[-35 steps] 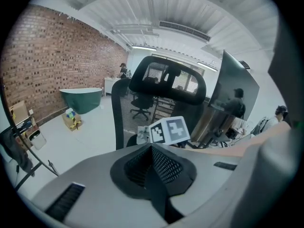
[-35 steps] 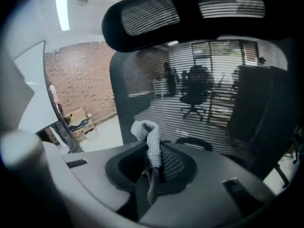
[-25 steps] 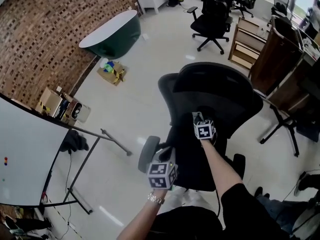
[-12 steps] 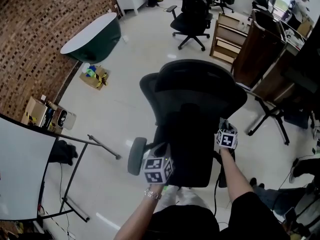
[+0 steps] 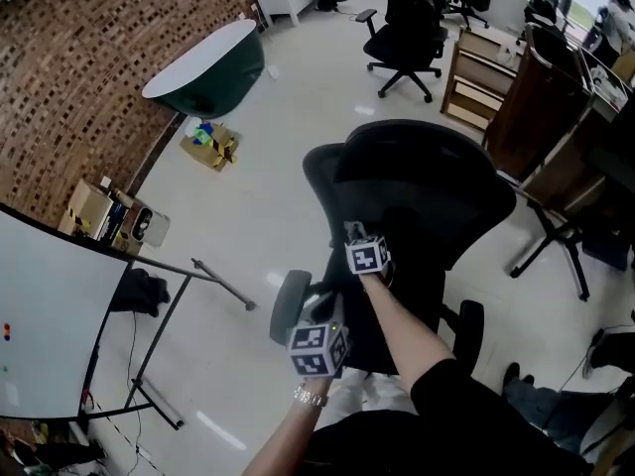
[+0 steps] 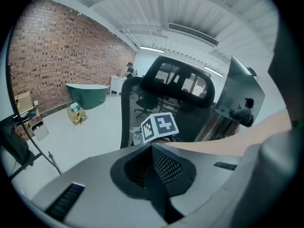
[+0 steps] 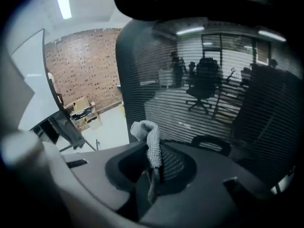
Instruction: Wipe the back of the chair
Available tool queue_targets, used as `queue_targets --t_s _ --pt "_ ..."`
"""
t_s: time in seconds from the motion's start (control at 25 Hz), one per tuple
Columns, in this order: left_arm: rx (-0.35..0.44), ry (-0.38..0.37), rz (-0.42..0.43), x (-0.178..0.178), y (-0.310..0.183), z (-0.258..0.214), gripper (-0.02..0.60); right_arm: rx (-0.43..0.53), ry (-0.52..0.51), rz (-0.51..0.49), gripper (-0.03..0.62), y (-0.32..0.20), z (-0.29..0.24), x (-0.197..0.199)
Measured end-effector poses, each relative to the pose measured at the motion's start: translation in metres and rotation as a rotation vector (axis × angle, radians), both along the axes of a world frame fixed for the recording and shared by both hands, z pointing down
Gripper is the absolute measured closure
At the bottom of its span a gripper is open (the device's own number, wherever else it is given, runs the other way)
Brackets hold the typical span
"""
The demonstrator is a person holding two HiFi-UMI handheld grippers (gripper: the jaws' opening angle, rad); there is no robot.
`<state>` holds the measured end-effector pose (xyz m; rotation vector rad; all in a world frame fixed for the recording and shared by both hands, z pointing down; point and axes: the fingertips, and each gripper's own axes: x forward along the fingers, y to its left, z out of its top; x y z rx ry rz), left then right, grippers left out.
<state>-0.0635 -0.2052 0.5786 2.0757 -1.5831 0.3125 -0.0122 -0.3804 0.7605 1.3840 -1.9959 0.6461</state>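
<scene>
Right gripper (image 7: 153,167), cloth (image 7: 151,141) at chair back (image 5: 417,186), whiteboard (image 5: 40,315) left, box (image 5: 210,145) beyond

My right tool (image 5: 359,242) is up against the lower left part of the black chair's (image 5: 422,191) mesh back, though from this angle I can't tell whether it touches. A pale scrap of cloth (image 5: 350,229) shows at its tip, and my bare forearm reaches across the seat. My left tool (image 5: 325,317) hangs lower, just beside the chair's armrest (image 5: 290,303). At the left a whiteboard (image 5: 45,305) stands on a metal frame, with a dark bag (image 5: 139,291) on the floor near it. Along the brick wall (image 5: 89,58) I see a cardboard box (image 5: 210,145) and a green tub (image 5: 208,67). Beyond the chair stand a second office chair (image 5: 407,38) and a wooden drawer unit (image 5: 483,82).
</scene>
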Motion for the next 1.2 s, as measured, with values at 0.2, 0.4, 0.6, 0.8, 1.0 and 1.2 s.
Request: queue_targets --t_s 0.2,0.4,0.6,0.8,1.0,1.2 --pt "-0.004 0.008 -0.062 -0.025 0.005 0.006 0.578 -0.051 0.059 -0.028 0.545 -0.013 0.026 0.014" --pt "-0.007 0.040 -0.037 -0.019 -0.008 0.005 0.578 0.015 0.072 0.063 0.545 -0.006 0.022 0.100" --pt "0.009 0.062 0.059 0.018 -0.018 -0.004 0.578 0.015 0.135 0.258 0.546 0.023 0.017 0.230" --pt "0.015 0.052 0.135 0.042 -0.013 -0.011 0.578 0.021 0.212 0.352 0.545 0.053 0.008 0.323" --pt "0.007 0.020 0.168 0.055 -0.008 -0.009 0.578 0.090 0.128 0.388 0.545 0.065 -0.028 0.328" --pt "0.047 0.002 0.242 0.087 -0.014 -0.028 0.578 0.123 -0.061 0.354 0.545 0.090 -0.087 0.249"
